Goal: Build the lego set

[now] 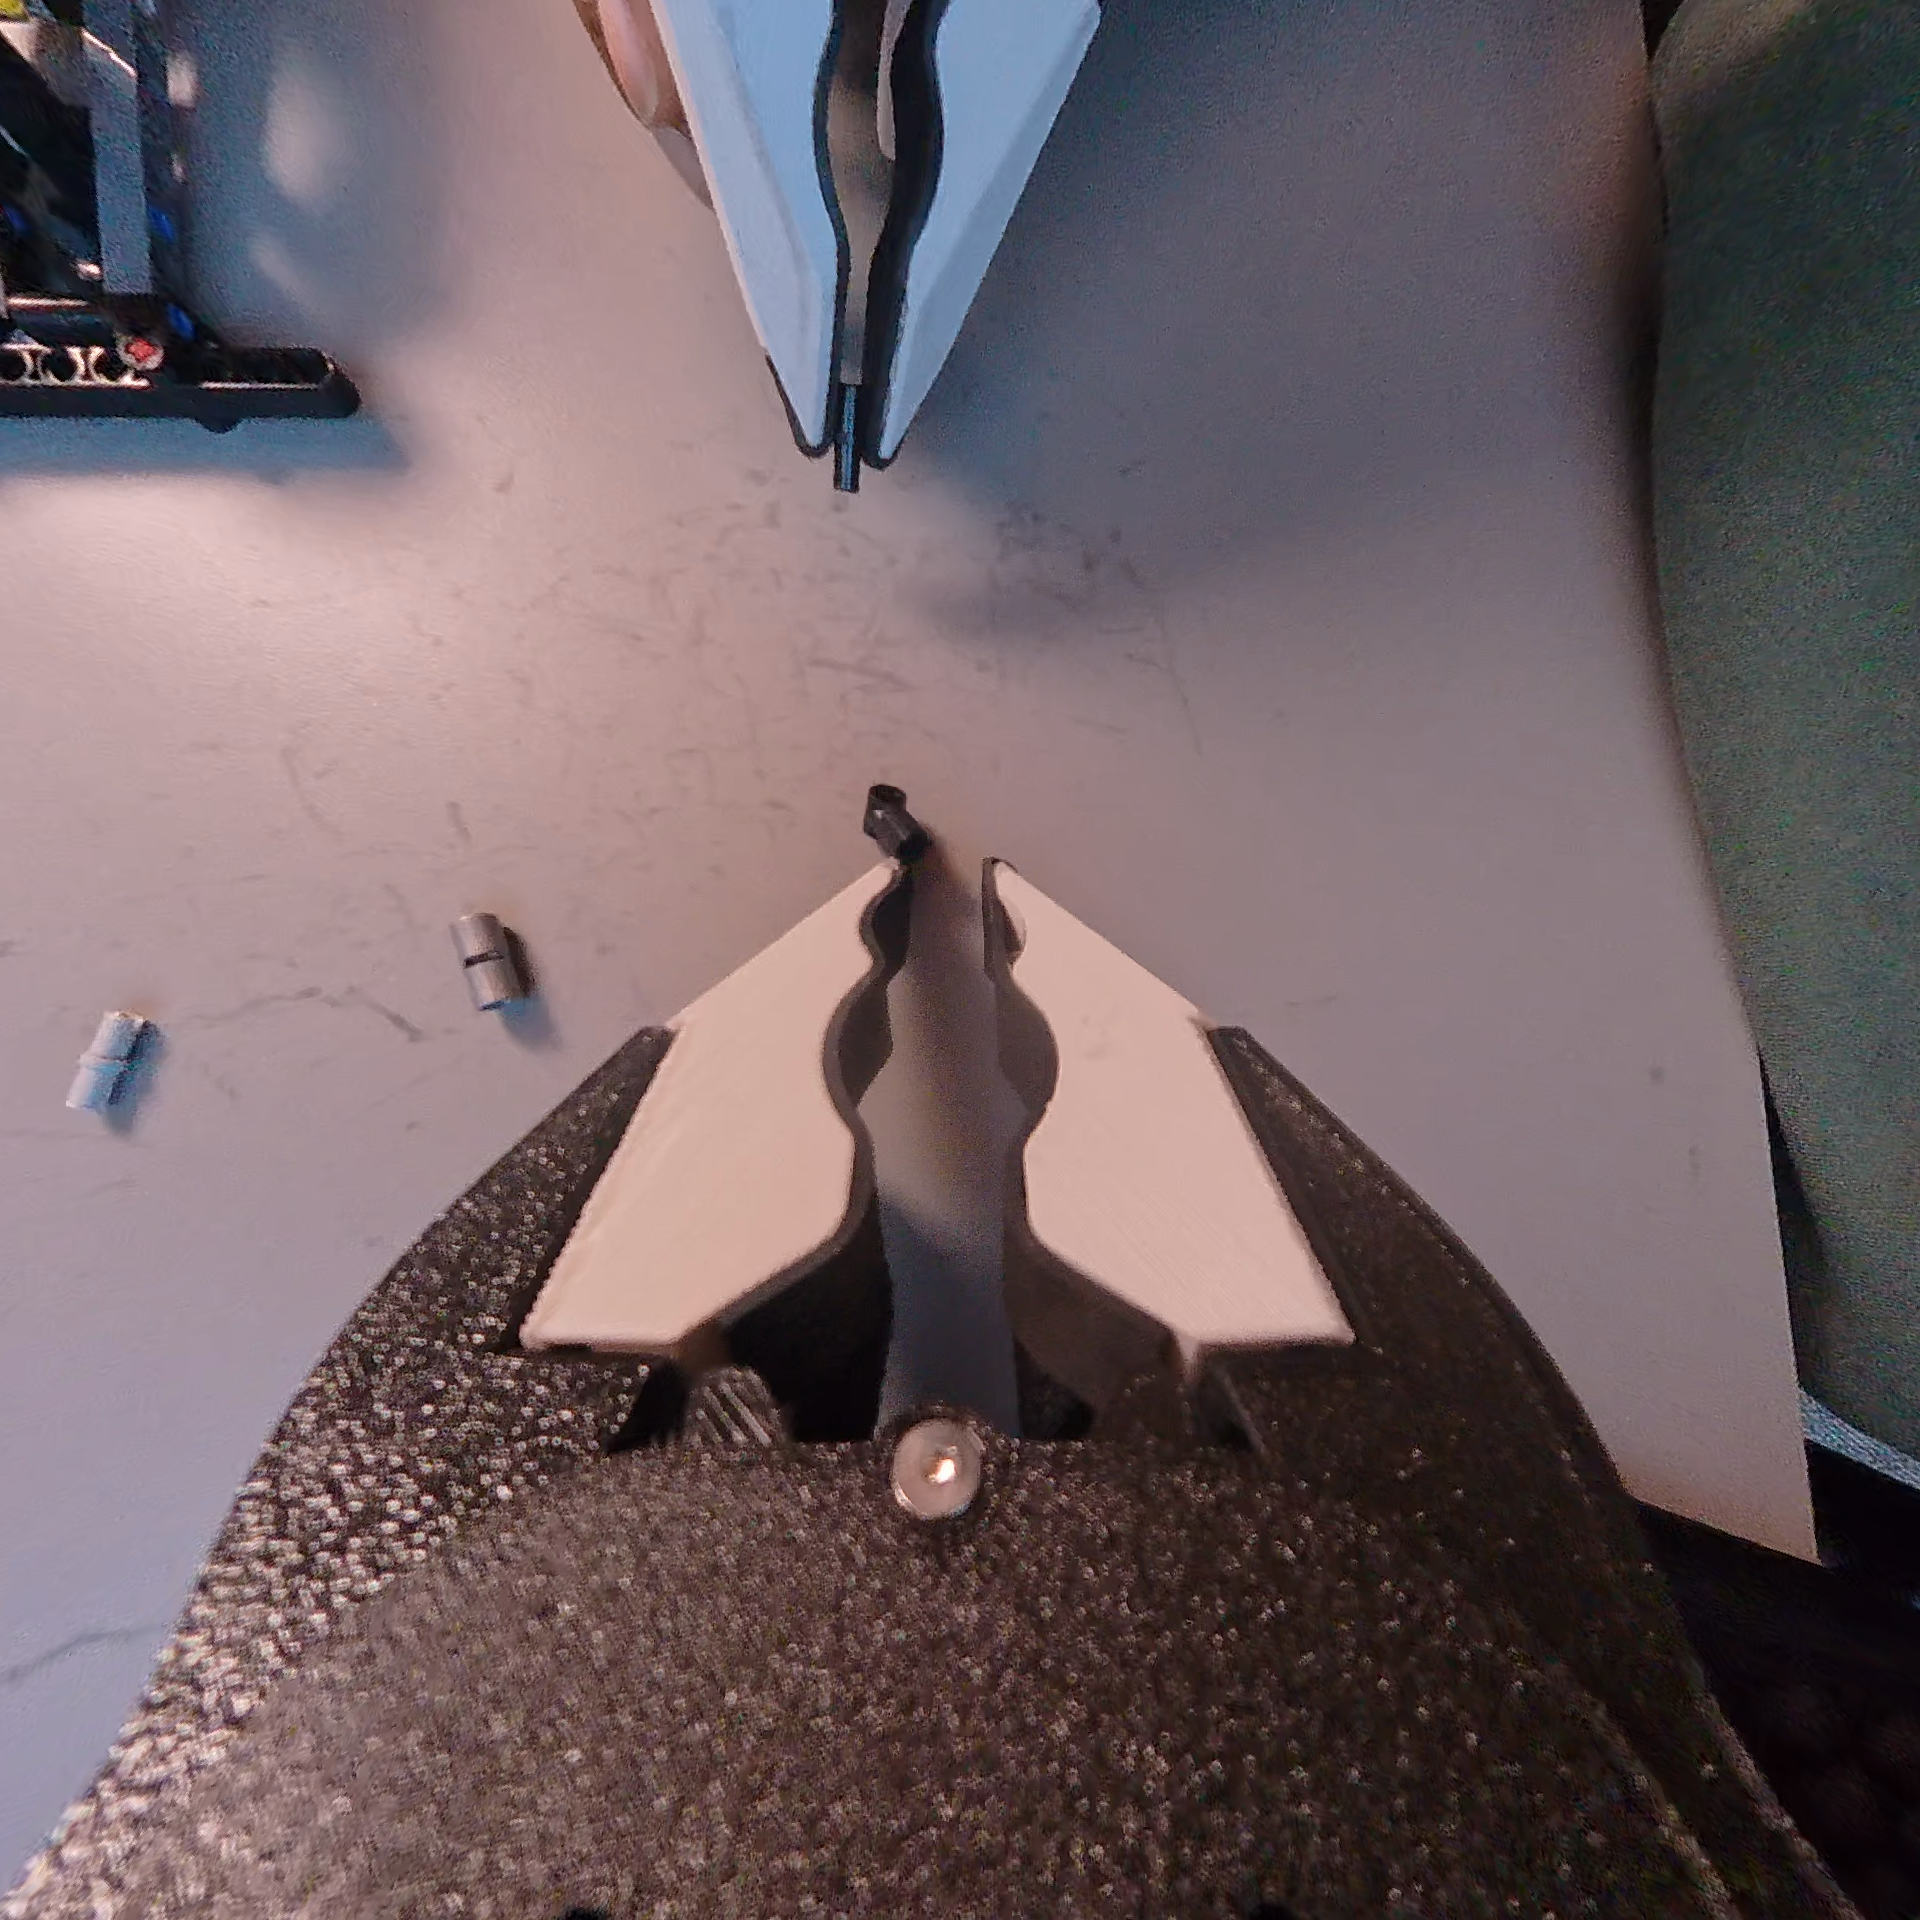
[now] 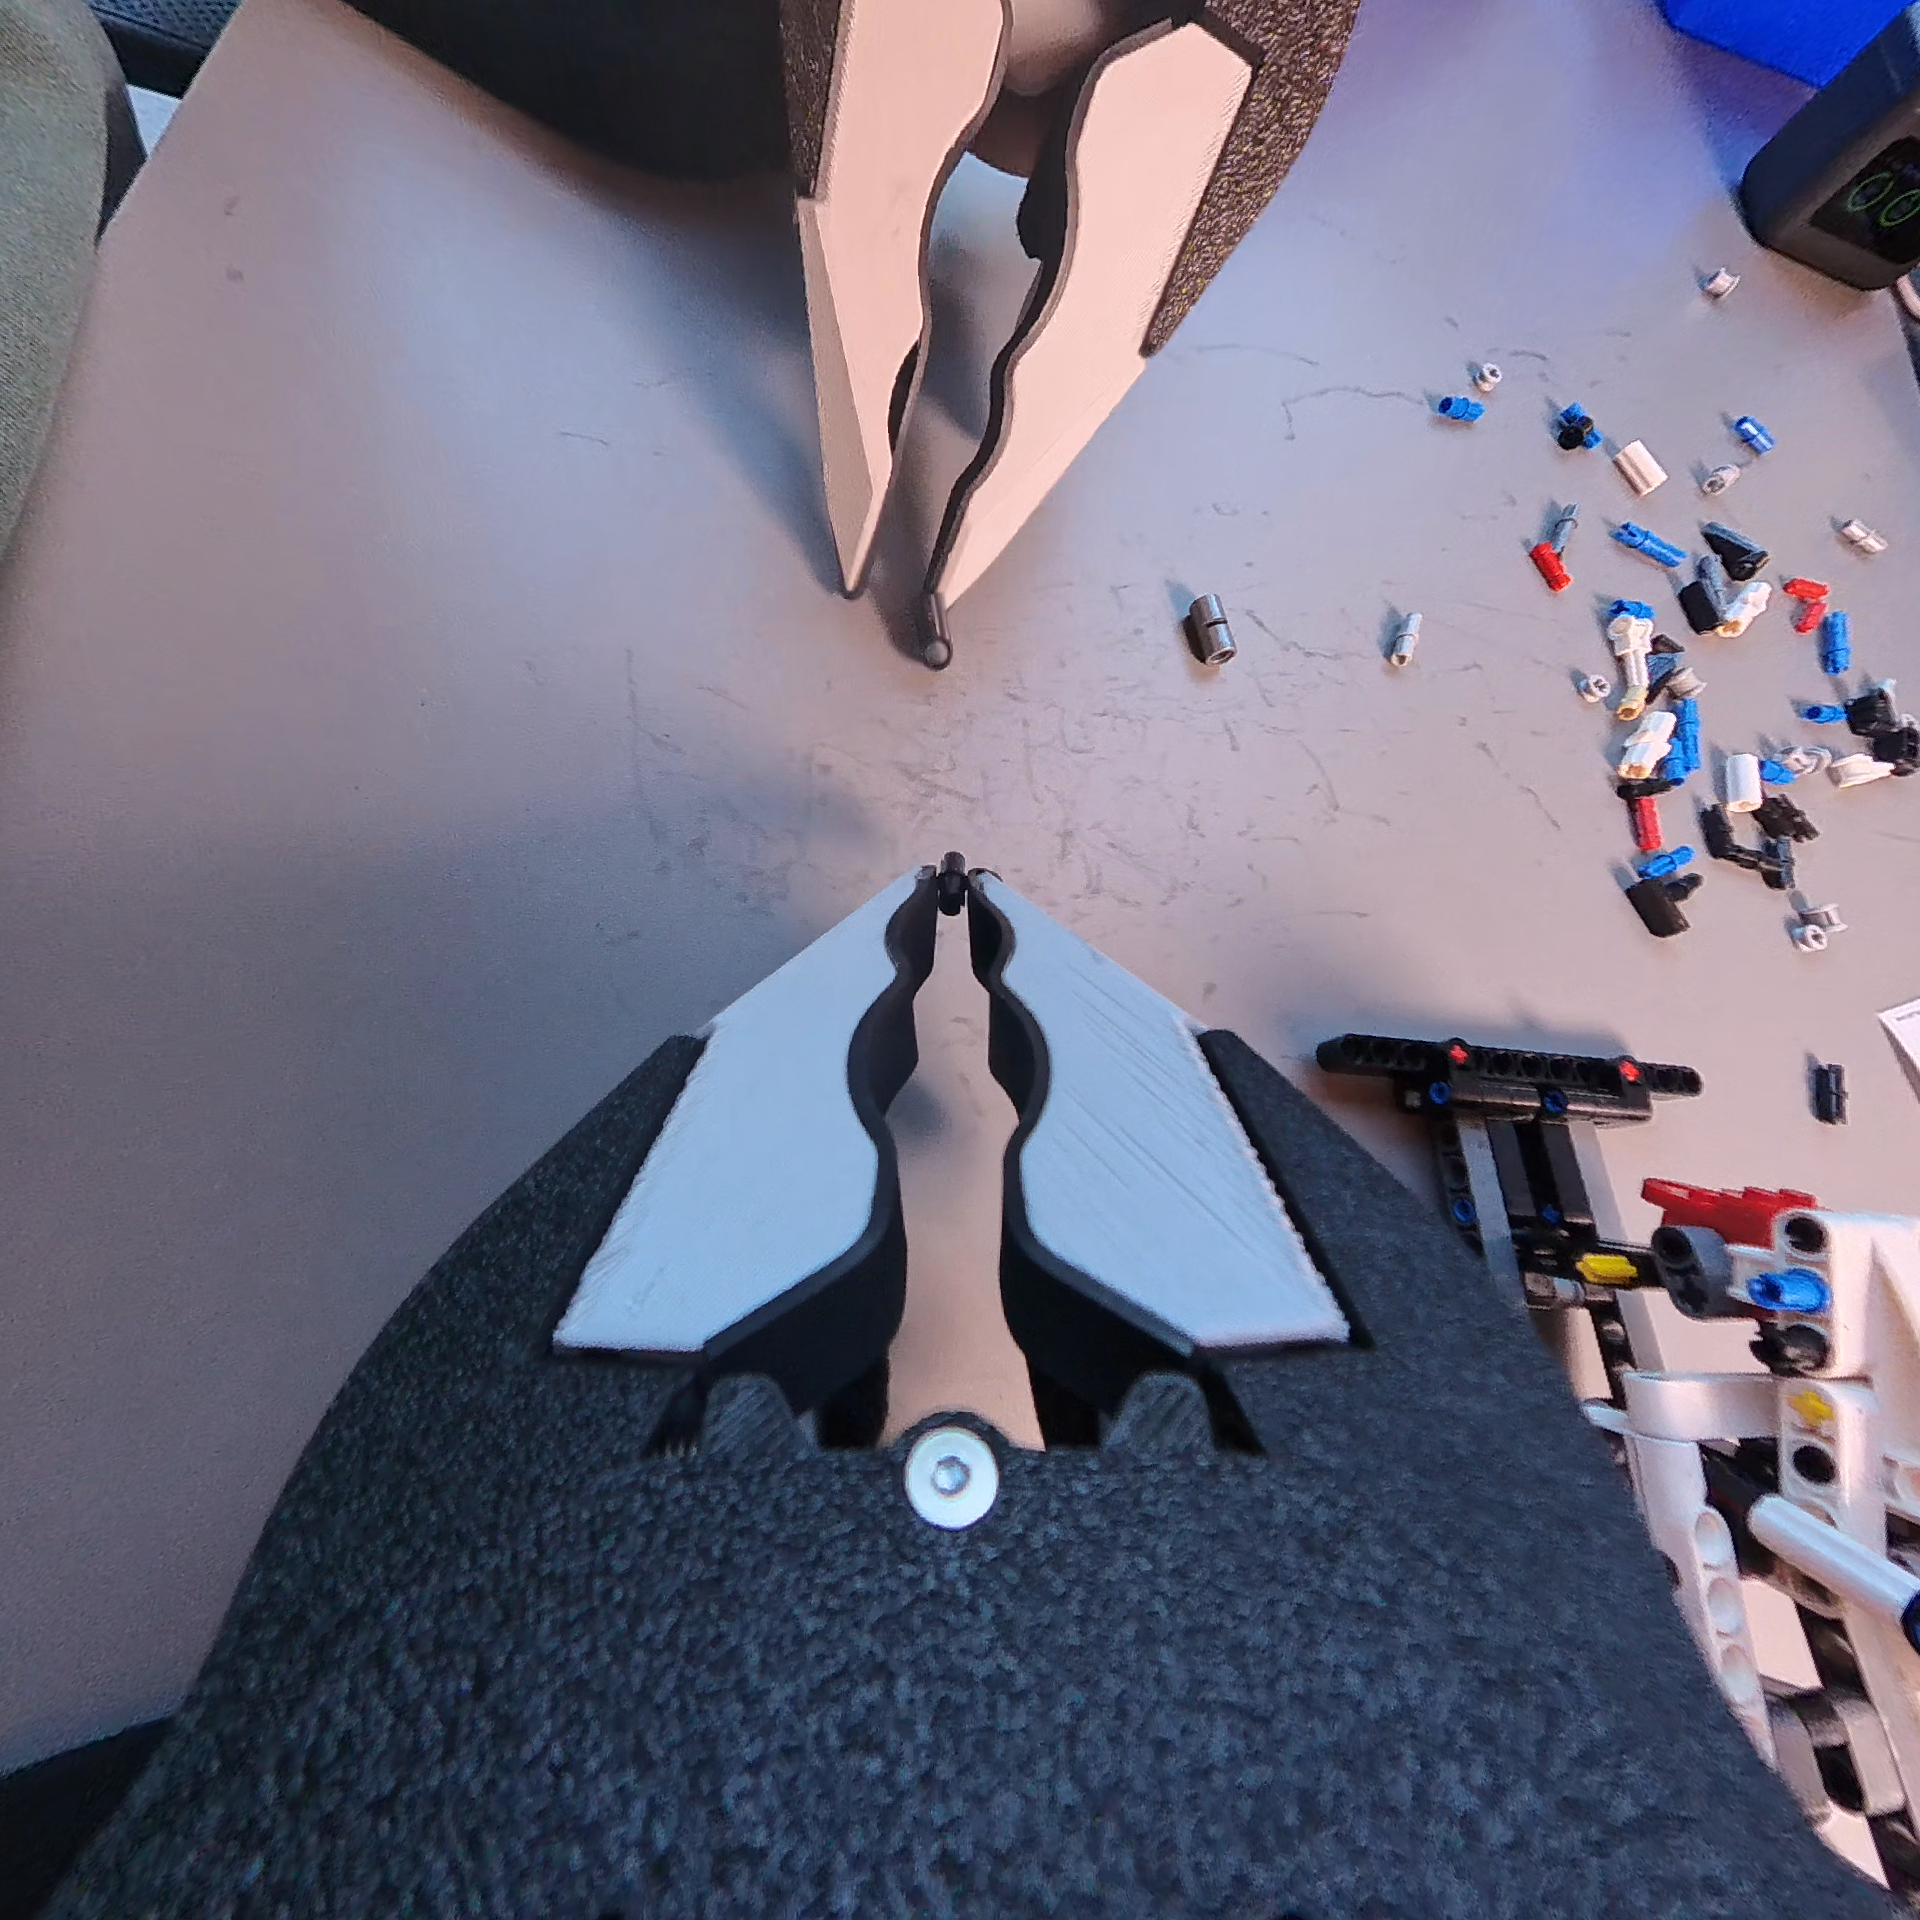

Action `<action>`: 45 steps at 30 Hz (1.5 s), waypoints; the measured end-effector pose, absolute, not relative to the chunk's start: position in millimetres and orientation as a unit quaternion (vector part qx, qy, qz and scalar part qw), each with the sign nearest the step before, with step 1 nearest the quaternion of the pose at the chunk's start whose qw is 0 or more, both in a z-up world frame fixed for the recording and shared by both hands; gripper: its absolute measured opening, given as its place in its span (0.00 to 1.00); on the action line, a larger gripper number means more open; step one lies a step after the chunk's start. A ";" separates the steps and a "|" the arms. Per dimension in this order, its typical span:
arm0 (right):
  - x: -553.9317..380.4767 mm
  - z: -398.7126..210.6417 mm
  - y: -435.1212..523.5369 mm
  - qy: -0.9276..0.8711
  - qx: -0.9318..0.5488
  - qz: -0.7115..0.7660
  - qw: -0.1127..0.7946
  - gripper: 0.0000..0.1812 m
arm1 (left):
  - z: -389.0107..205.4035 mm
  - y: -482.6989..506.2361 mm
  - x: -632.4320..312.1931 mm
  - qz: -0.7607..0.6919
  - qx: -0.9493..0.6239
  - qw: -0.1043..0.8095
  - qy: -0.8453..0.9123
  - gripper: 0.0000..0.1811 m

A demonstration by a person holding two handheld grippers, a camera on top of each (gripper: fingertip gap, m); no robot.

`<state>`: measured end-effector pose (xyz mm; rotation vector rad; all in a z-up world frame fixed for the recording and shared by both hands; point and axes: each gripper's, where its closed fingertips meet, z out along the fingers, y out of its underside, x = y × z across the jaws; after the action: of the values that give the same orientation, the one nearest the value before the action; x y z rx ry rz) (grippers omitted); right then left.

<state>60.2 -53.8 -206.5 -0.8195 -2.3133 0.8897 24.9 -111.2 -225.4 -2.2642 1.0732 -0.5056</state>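
My right gripper [image 2: 948, 878] is shut on a small black pin [image 2: 951, 883] whose end sticks out past the tips. In the left wrist view this gripper [image 1: 847, 447] points toward me with the pin [image 1: 847, 462] held above the grey table [image 1: 1247, 623]. My left gripper [image 1: 940, 868] is open by a narrow gap. A small black connector piece [image 1: 894, 821] lies on the table touching its left fingertip. The right wrist view shows the left gripper [image 2: 894, 594] opposite, with the connector piece [image 2: 935, 634] at one tip.
Two grey sleeves [image 1: 488, 961] [image 1: 109, 1060] lie left of the left gripper. The partly built black and white model [image 2: 1558, 1143] stands at the right, with a scatter of small loose pieces [image 2: 1714, 675] beyond. A dark device [image 2: 1849, 187] stands far right. The table edge [image 1: 1714, 831] runs close. My hands' fingertips stand some 8 centimeters from each other.
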 end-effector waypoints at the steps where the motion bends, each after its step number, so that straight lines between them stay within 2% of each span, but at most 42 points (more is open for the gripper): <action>1: 60.2 -206.9 -53.8 -0.855 -0.303 0.328 0.262 0.03 | -225.3 -112.0 24.8 -0.188 -0.847 0.289 0.404 0.07; 11: 59.8 -208.3 -54.3 -0.856 -0.303 0.329 0.261 0.03 | -217.0 -110.1 26.4 -0.217 -0.844 0.308 0.381 0.09; 21: 59.6 -209.0 -55.6 -0.856 -0.303 0.329 0.259 0.03 | -226.1 -103.2 33.6 -0.171 -0.837 0.317 0.413 0.09; 26: 57.2 -201.7 -58.0 -0.848 -0.300 0.344 0.270 0.03 | -198.3 -92.9 46.1 -0.265 -0.815 0.376 0.353 0.09; 32: 50.7 -150.1 -68.2 -0.785 -0.287 0.448 0.318 0.03 | -148.5 -83.4 53.0 -0.402 -0.755 0.444 0.267 0.09; 45: 41.6 -149.0 -63.4 -0.776 -0.299 0.431 0.349 0.03 | -149.8 -64.3 45.7 -0.362 -0.784 0.459 0.209 0.09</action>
<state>41.6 -63.4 -149.0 -0.7738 -2.0118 1.1174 45.7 -64.3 -149.8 -1.9310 0.5141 -0.8911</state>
